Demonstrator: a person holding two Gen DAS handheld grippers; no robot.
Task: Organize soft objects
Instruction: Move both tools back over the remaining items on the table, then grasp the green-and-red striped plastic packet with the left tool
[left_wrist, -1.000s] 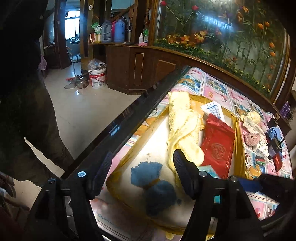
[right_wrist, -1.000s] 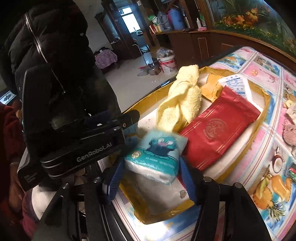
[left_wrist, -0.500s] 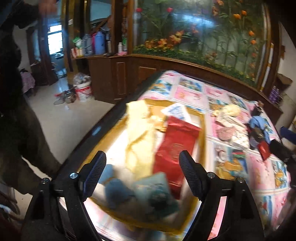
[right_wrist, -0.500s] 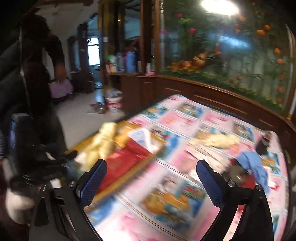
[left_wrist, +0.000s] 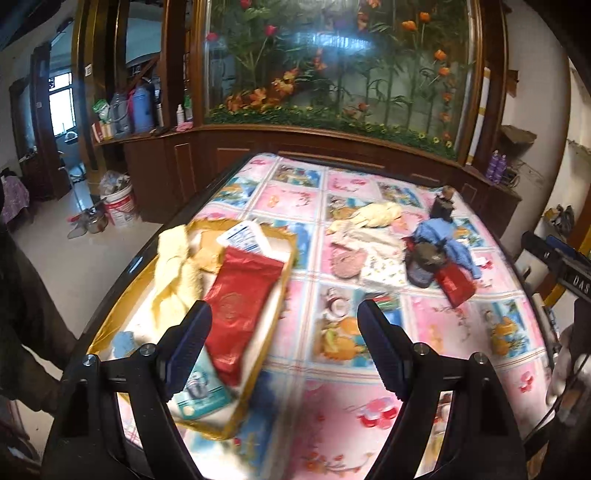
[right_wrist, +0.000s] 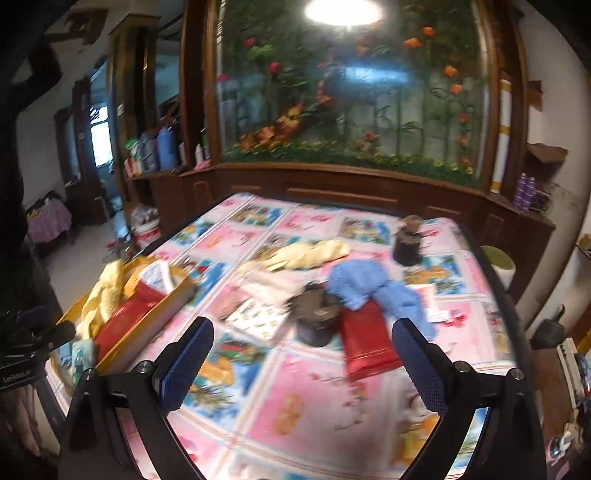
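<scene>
A gold tray (left_wrist: 284, 254) on the table's left holds a yellow towel (left_wrist: 173, 266), a long red packet (left_wrist: 236, 299), a white-and-blue packet (left_wrist: 243, 236), a teal tissue pack (left_wrist: 199, 391) and a blue fluffy piece (left_wrist: 123, 341). My left gripper (left_wrist: 284, 347) is open and empty above the tray's right rim. My right gripper (right_wrist: 303, 365) is open and empty, facing a loose pile: a blue cloth (right_wrist: 362, 288), a small red packet (right_wrist: 365, 343), a dark cap (right_wrist: 317, 325), a yellow cloth (right_wrist: 310, 254) and a patterned cloth (right_wrist: 258, 317).
A pink picture-patterned cover (right_wrist: 295, 406) lies over the table. A dark bottle (right_wrist: 408, 243) stands behind the pile. A wooden cabinet (left_wrist: 332, 147) with a flower-filled glass front runs along the far side. White bucket (left_wrist: 120, 206) on the floor at left.
My right gripper let go of the teal tissue pack, which now lies in the tray, and swung right toward the pile. My left gripper opened wider and also swung right.
</scene>
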